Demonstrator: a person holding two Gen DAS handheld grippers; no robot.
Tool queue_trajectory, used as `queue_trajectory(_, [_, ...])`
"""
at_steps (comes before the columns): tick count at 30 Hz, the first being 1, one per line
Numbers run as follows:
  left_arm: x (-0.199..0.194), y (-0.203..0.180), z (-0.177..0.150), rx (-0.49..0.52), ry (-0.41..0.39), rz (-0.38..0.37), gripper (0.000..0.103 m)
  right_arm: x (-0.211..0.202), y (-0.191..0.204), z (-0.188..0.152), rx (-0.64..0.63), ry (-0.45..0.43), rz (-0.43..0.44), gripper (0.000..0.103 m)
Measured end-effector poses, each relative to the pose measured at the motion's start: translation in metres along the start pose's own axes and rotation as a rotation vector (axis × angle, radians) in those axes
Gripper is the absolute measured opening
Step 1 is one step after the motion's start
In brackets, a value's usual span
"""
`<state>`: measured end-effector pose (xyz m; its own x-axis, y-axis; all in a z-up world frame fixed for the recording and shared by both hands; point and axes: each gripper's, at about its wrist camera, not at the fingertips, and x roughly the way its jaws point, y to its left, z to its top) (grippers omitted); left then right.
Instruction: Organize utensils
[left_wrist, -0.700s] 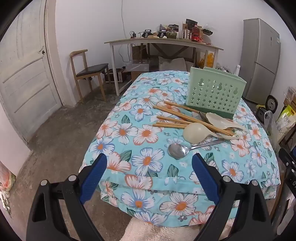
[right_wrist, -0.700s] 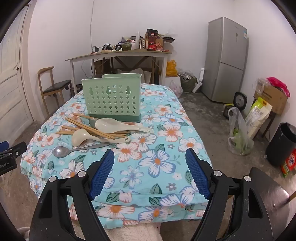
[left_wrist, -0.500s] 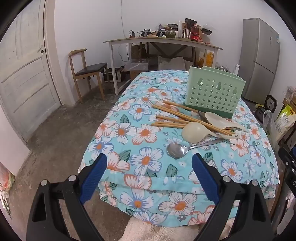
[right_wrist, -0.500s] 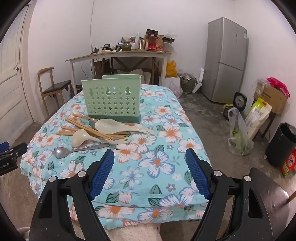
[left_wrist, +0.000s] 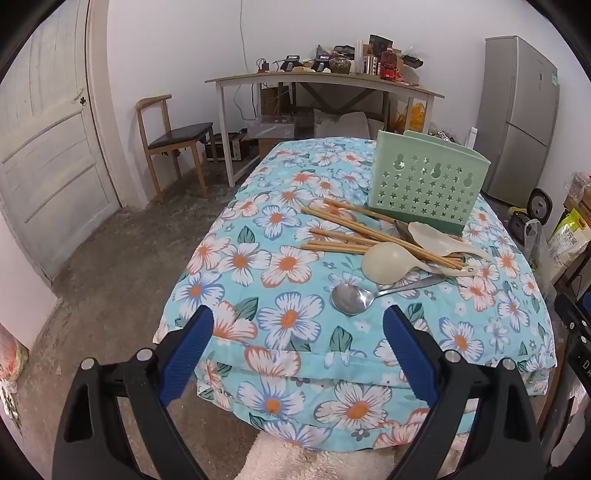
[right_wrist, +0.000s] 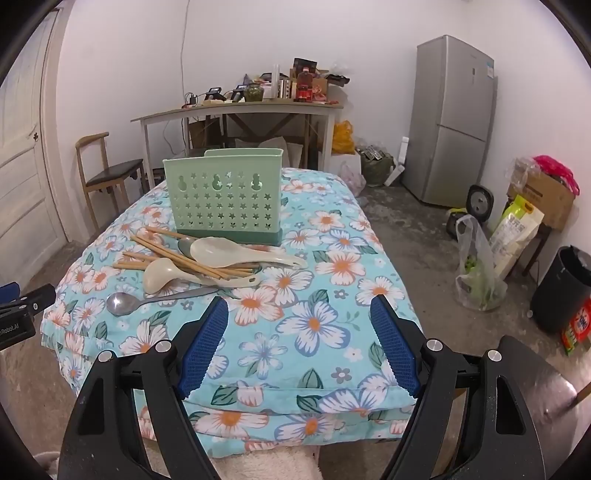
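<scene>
Floral cloth over table, concrete floor around; both tools wide open, empty.

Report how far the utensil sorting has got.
Nothing looks done yet: the chopsticks, two cream spoons and the metal spoon all lie loose on the flowered cloth in front of the green holder. Nothing is in hand: the left hand-held gripper and right hand-held gripper are open and empty. Every utensil remains to be sorted.

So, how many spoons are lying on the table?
4: a metal spoon nearest; a cream spoon on the chopsticks; another cream spoon beside the green basket; a metal spoon partly hidden.
</scene>
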<state>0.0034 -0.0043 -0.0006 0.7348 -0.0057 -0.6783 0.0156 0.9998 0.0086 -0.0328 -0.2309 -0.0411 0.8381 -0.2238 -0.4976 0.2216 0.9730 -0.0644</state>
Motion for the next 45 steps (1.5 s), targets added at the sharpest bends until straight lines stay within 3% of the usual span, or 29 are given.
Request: queue_trajectory(45, [0.0039,0.0012,-0.0065,0.002,0.012,-0.005,0.091,0.0018,0.0039,-0.0015,0.0,0.005,0.0,0.075])
